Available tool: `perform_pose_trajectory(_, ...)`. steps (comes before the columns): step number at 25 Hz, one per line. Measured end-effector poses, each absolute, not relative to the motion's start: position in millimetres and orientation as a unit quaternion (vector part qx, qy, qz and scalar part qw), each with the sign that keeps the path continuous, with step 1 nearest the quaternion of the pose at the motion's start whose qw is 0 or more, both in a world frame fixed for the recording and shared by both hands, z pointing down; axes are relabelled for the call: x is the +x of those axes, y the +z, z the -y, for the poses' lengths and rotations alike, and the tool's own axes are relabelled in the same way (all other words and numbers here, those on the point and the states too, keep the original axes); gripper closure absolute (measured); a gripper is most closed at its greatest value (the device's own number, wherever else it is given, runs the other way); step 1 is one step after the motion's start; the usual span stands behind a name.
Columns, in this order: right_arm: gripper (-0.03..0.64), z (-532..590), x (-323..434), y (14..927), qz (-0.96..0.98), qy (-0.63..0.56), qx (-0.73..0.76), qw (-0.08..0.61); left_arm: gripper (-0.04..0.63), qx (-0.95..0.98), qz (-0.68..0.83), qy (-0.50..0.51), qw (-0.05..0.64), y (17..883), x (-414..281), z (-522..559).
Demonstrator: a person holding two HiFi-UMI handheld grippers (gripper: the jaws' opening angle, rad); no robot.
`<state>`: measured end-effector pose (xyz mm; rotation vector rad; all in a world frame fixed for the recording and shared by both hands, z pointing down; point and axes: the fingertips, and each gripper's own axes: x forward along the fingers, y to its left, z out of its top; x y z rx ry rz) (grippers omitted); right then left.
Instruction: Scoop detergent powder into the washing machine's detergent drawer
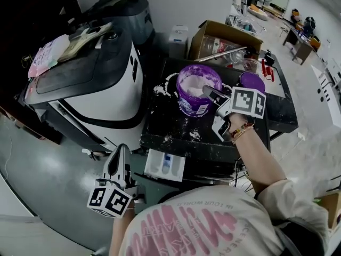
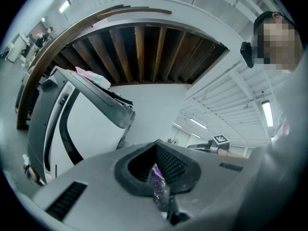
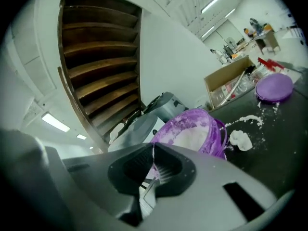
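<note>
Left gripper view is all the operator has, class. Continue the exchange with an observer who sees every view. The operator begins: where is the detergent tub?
Observer: The purple tub stands uncovered on the black table.
Operator: And its lid?
Observer: The lid lies on the table to the tub's right.
Operator: My fingers pinch a purple piece; where's the drawer?
Observer: The white drawer lies open below the table's near edge, right of the left gripper.
</note>
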<state>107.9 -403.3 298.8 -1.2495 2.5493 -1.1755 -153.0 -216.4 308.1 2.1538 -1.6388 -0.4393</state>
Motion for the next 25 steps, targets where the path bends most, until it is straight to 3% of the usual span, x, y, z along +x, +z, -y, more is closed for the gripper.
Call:
perform_pose_trajectory(7,0.614,402.7,115.8,296.9,-0.821,-0.395,-0.402,0.091,0.595,0.777,0.579,-0.149,0.197,309.5,-120.8,230.1)
perform_pose_trajectory(25,0.614,397.6,122.5,294.8,-0.859,-0.370,-0.331,0.125,0.595,0.758,0.617,-0.115,0.180,316.7,-53.4,234.2)
